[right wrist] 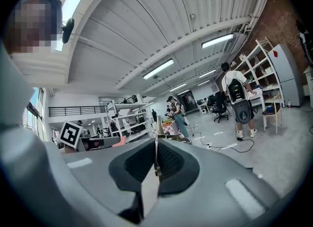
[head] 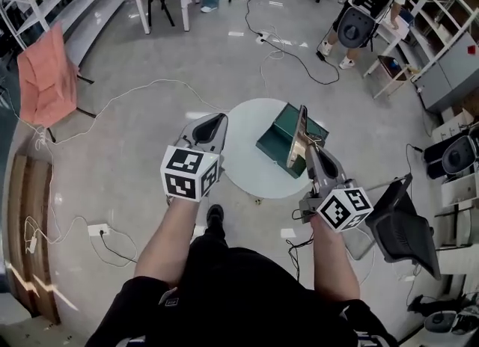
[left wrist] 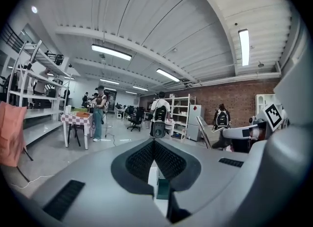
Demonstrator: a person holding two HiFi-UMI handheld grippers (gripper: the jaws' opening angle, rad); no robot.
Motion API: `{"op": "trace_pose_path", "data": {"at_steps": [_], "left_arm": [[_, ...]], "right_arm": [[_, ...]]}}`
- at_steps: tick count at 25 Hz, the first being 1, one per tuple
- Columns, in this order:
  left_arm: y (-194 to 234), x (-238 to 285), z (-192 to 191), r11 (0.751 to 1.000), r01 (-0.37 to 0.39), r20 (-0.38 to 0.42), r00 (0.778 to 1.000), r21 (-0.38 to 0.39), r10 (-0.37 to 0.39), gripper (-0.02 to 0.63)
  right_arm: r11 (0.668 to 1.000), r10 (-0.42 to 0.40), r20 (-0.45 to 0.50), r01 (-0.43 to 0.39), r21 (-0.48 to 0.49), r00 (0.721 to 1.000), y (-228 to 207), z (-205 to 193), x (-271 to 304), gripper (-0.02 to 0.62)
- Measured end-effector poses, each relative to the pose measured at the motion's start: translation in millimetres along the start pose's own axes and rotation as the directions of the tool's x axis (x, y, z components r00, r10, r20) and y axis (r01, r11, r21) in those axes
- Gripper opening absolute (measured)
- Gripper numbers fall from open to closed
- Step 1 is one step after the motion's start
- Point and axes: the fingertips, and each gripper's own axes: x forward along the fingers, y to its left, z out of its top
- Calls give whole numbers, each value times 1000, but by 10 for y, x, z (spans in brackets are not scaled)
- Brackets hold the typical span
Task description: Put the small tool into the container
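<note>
**Tool poised over the green container**

Our right gripper [head: 310, 152] pinches the small tool [head: 301, 130], a thin flat metal strip. The strip stands out of the jaws with its free end toward 12 o'clock. It hangs at the 3 o'clock edge of the green container [head: 278, 142], and we cannot tell whether the two touch. The container sits on the 3 o'clock half of the round white table [head: 243, 151]. Our left gripper [head: 214, 124] hovers over the table's 9 o'clock rim, jaws pressed together on nothing.

To do this step well, we judge that we should tilt the strip toward 9 o'clock so it lines up with the container's opening. Then we lower it well inside, and only then let the jaws part, so it cannot clip the wall and spring out.

We count one tool, one container, one table and two grippers
</note>
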Motion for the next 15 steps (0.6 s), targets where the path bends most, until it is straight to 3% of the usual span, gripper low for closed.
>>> {"op": "trace_pose_path", "data": {"at_steps": [7, 15], "left_arm": [[489, 642, 148, 997, 82, -23, 996, -1, -82, 5], [514, 1109, 89, 988, 155, -61, 986, -22, -156, 5]], "right_arm": [[999, -51, -22, 51, 3, 998, -68, 15, 752, 14], [992, -126, -69, 128, 20, 990, -354, -85, 910, 14]]}}
